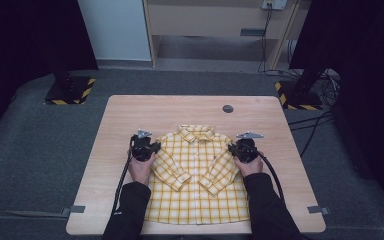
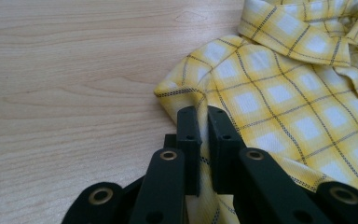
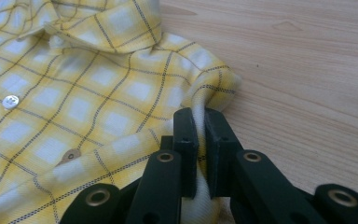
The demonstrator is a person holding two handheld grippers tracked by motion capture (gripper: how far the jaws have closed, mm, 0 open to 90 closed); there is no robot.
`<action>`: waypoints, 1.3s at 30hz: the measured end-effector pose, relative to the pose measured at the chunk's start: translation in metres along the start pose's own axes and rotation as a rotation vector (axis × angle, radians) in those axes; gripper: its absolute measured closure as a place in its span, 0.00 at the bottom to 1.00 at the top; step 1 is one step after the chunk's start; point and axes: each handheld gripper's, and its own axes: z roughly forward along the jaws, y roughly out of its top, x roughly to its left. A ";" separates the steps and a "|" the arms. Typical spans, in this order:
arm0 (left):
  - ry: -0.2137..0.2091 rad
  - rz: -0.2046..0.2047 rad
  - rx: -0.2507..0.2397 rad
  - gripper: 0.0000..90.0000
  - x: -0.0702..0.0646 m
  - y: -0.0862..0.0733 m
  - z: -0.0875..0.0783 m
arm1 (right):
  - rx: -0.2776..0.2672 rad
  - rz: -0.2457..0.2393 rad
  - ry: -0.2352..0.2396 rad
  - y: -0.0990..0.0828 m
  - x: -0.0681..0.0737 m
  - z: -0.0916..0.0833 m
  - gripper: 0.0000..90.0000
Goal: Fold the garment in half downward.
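Observation:
A small yellow plaid shirt (image 1: pixel 196 175) lies flat on the wooden table (image 1: pixel 130 115), collar away from me and sleeves folded across its front. My left gripper (image 1: pixel 147 148) is at the shirt's left shoulder, shut on a fold of the fabric at the shoulder seam (image 2: pixel 204 135). My right gripper (image 1: pixel 240 149) is at the right shoulder, likewise shut on a pinch of cloth (image 3: pixel 200 126). In the right gripper view the shirt's collar (image 3: pixel 107 23) and a white button (image 3: pixel 10 101) show to the left of the jaws.
A dark round cap (image 1: pixel 227 108) sits in the table top beyond the collar. Bare wood (image 2: pixel 74 84) surrounds the shirt on both sides. Grey tape tabs (image 1: pixel 77 209) mark the table's near corners. Stand bases (image 1: pixel 70 90) rest on the floor behind.

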 end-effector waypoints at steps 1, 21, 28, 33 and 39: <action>-0.002 0.000 0.000 0.93 0.000 0.000 -0.001 | -0.003 0.001 0.002 0.001 0.000 -0.002 0.94; -0.111 0.079 -0.140 0.94 -0.031 0.014 -0.064 | -0.113 -0.030 0.087 0.017 0.013 -0.059 0.94; -0.124 0.127 -0.143 0.94 -0.042 0.013 -0.083 | -0.133 -0.041 0.108 0.015 0.018 -0.077 0.94; -0.136 0.153 -0.141 0.94 -0.048 0.012 -0.097 | -0.141 -0.055 0.118 0.013 0.021 -0.090 0.94; -0.151 0.175 -0.138 0.94 -0.055 0.007 -0.110 | -0.150 -0.081 0.132 0.008 0.026 -0.106 0.94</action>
